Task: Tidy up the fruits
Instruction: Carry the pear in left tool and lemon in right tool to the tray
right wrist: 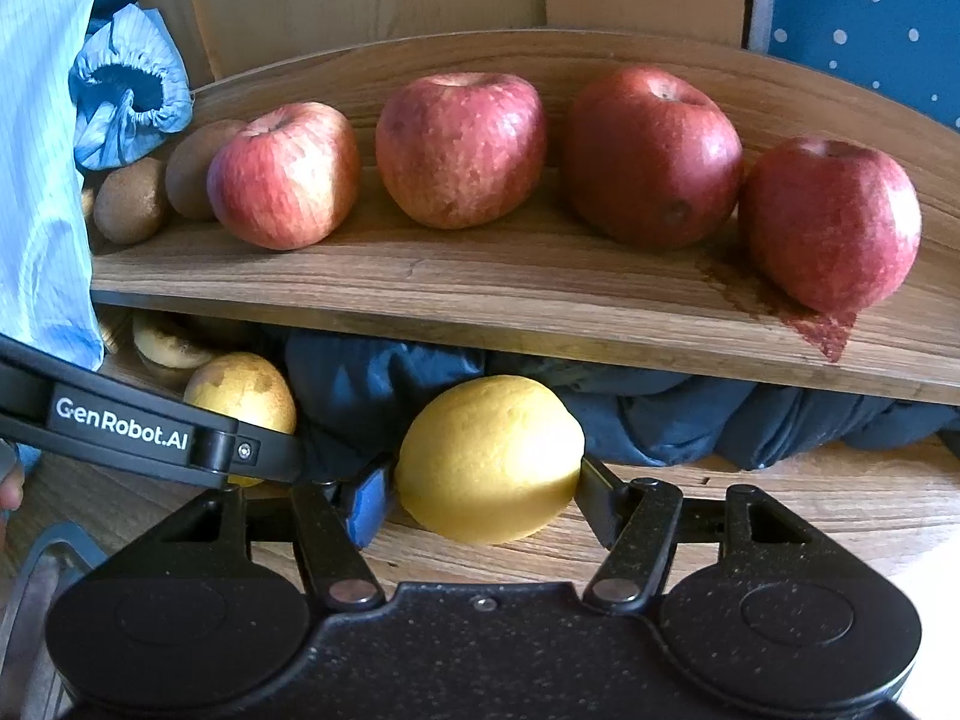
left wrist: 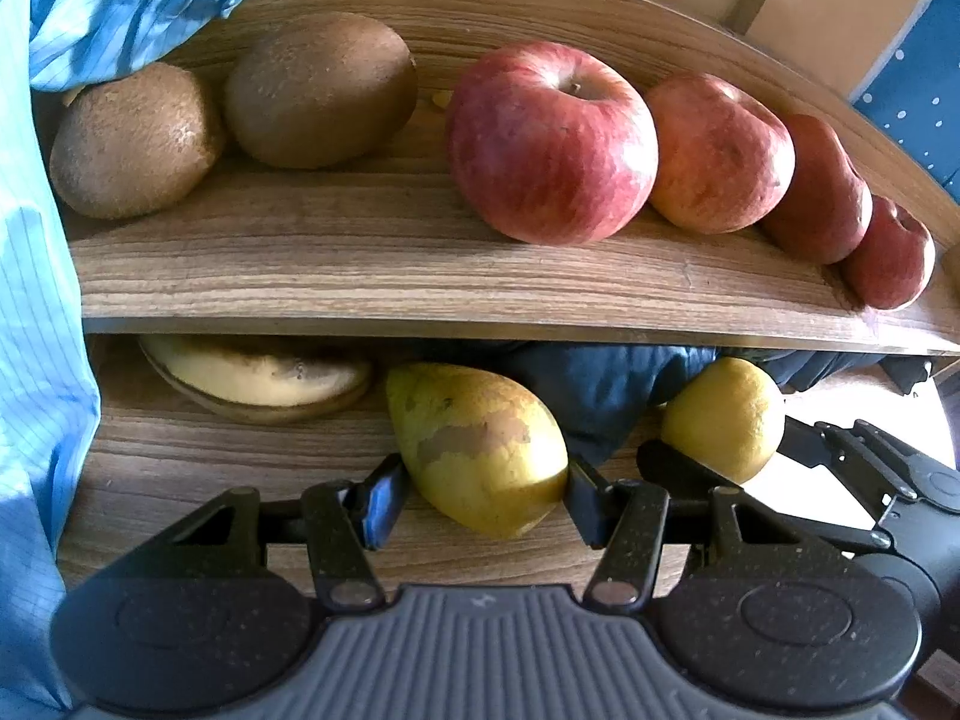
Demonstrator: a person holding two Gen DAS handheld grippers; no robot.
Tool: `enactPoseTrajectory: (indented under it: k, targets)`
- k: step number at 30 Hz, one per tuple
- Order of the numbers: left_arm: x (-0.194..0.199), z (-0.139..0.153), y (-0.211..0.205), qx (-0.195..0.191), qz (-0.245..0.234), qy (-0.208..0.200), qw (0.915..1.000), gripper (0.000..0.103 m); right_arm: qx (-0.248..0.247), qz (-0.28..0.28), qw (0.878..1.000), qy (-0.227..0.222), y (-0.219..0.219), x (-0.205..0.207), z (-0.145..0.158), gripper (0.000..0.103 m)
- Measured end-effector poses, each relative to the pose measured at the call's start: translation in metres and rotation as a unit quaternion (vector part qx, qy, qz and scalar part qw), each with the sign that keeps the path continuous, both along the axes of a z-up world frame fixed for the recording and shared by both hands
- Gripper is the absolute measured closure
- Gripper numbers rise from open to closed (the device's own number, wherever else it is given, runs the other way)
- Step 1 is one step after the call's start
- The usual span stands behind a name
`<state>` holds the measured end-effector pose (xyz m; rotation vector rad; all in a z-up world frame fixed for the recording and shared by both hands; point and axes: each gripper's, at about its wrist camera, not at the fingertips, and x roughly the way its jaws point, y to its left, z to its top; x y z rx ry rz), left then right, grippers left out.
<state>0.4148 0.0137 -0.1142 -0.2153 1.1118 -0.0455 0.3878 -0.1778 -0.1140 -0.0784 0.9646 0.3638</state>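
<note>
Upper shelf: curved wood-grain shelf board [left wrist: 384, 264] carries 2 brown fuzzy kiwis [left wrist: 135, 141] at its left end, then 4 red apples [right wrist: 462, 147] in a row running right.
Lower level: wood-grain surface [left wrist: 210, 450] under the shelf holds a browned yellow banana [left wrist: 258, 372] at the back left; rumpled dark blue cloth [right wrist: 630, 414] lies behind.
Left gripper [left wrist: 477, 498]: closed onto a yellow-green pear with brown russet patches [left wrist: 480, 444], a finger touching each side, low over the surface.
Right gripper [right wrist: 486, 495]: clamped on a round yellow lemon [right wrist: 492, 456], fingers pressing both flanks, just right of the pear.
Person: light blue striped sleeve [left wrist: 36, 300] along the left edge; elastic cuff at top left.
Step in hand: both fruits gripped at the lower level; whether they rest on the surface or hang just clear, I cannot tell.
Next move: likely placing pear and lemon as their own groups; upper shelf has free board between kiwis and apples only, so the lower level suits better. Release gently, since both can roll.
</note>
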Motion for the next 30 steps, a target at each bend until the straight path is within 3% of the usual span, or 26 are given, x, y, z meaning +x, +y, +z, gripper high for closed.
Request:
enactPoseTrajectory:
  k: [30]
  targets:
    - [-0.027,0.009,-0.003,-0.001,-0.026,-0.028,0.9993,0.044,0.031,0.007,0.999,-0.020,-0.031,-0.041,0.008,0.038]
